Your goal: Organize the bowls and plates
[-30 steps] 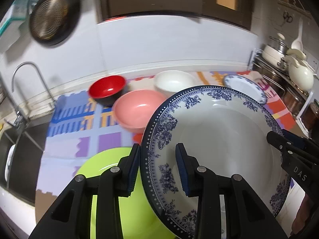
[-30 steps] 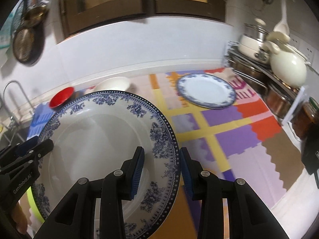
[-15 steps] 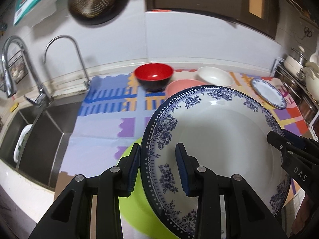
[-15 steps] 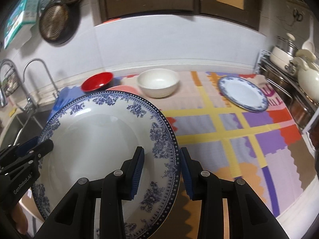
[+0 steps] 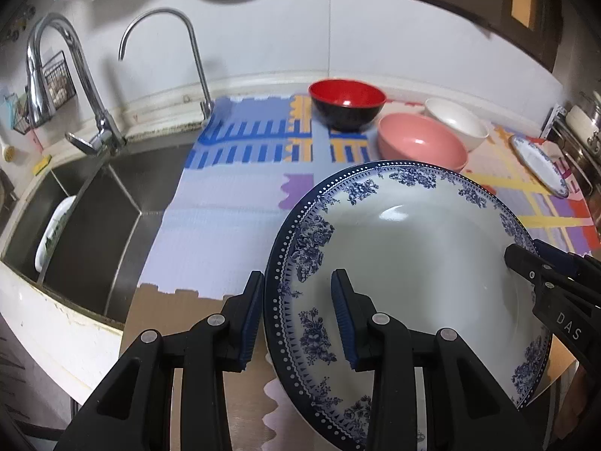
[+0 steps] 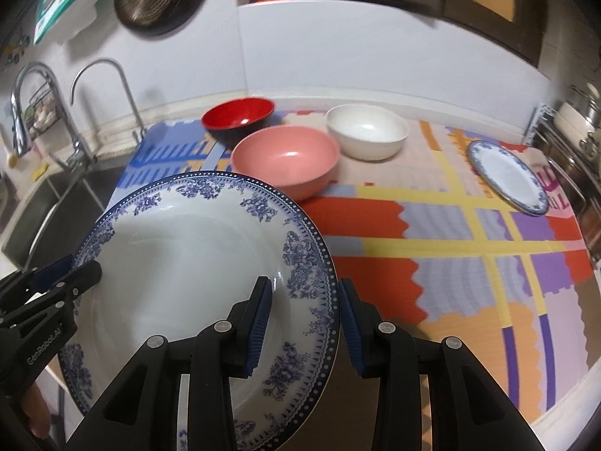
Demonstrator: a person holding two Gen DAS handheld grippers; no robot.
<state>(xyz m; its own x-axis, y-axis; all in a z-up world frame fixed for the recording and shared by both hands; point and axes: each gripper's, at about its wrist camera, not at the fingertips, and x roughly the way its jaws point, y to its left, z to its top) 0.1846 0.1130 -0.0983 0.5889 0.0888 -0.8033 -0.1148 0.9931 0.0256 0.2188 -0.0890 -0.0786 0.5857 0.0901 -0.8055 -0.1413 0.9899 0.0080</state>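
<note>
- The left gripper (image 5: pixel 296 317) pinches one edge of the big blue-flowered plate (image 5: pixel 405 263); the right gripper (image 6: pixel 304 321) pinches the opposite edge, one pad above the rim and one below on each.
- The plate hangs between them over the near part of the patterned mat (image 6: pixel 450 255), tilted and not set down. I judge the sorting to be under way, with this plate still to be placed.
- Further back the pink bowl (image 6: pixel 285 159), the white bowl (image 6: pixel 366 131) and the red bowl (image 6: pixel 238 114) stand separately, not nested, so stacking them looks left to do.
- The small blue-rimmed plate (image 6: pixel 507 174) lies alone far right, well apart from the bowls.
- Hidden: whatever lies beneath the big plate, and the plate's near edge, cut off by the frame. The sink (image 5: pixel 90 225) holds something white I cannot identify.
</note>
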